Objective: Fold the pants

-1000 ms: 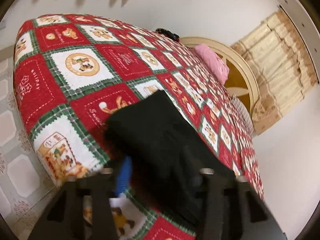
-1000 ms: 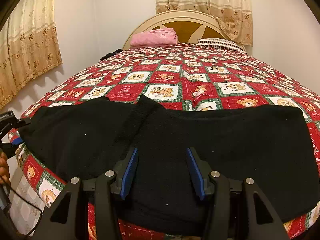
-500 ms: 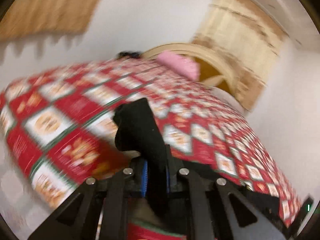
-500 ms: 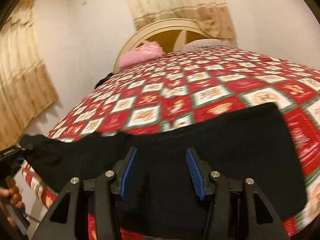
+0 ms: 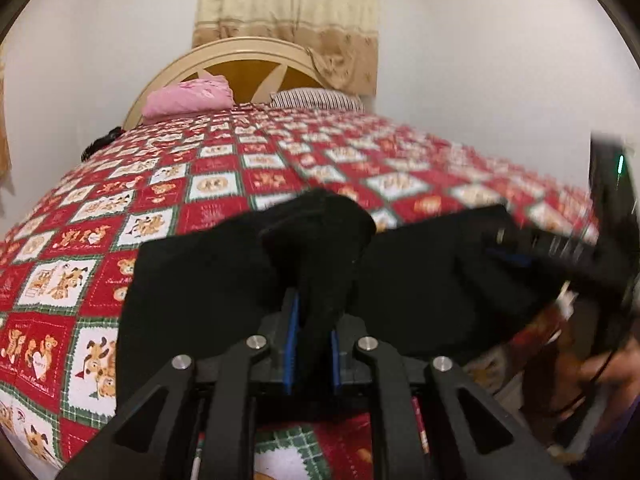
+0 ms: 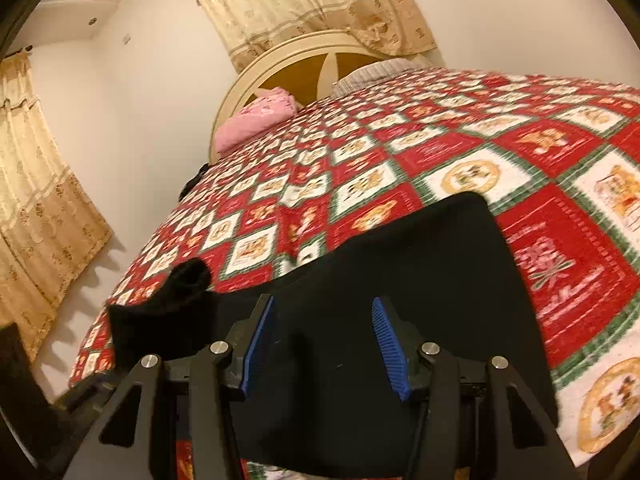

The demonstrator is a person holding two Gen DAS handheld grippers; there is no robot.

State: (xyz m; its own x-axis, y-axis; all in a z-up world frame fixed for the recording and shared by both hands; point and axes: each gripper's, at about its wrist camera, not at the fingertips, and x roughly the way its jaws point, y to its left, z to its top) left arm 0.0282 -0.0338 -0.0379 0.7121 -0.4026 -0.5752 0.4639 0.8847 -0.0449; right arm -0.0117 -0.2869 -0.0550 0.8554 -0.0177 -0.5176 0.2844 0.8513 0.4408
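Nearest the left wrist camera, the left gripper [image 5: 313, 344] is clenched on a bunched, upright tuft of the black pants [image 5: 208, 280], whose soft, matte cloth swallows every seam and whose near edge is hidden behind the gripper frames. The right gripper [image 6: 326, 346] stands released, its ribbed blue pads [image 6: 390, 350] apart above the flat dark cloth with nothing pinched between them, though in the left view it is only a blurred dark shape, perhaps resting on the fabric. The pants lie across the near edge of the red, green and white quilt [image 6: 560, 240]; beyond sit a pink pillow [image 5: 188, 98], a striped pillow [image 5: 316, 100] and a curved cream headboard [image 5: 240, 50] under beige curtains [image 5: 288, 12].
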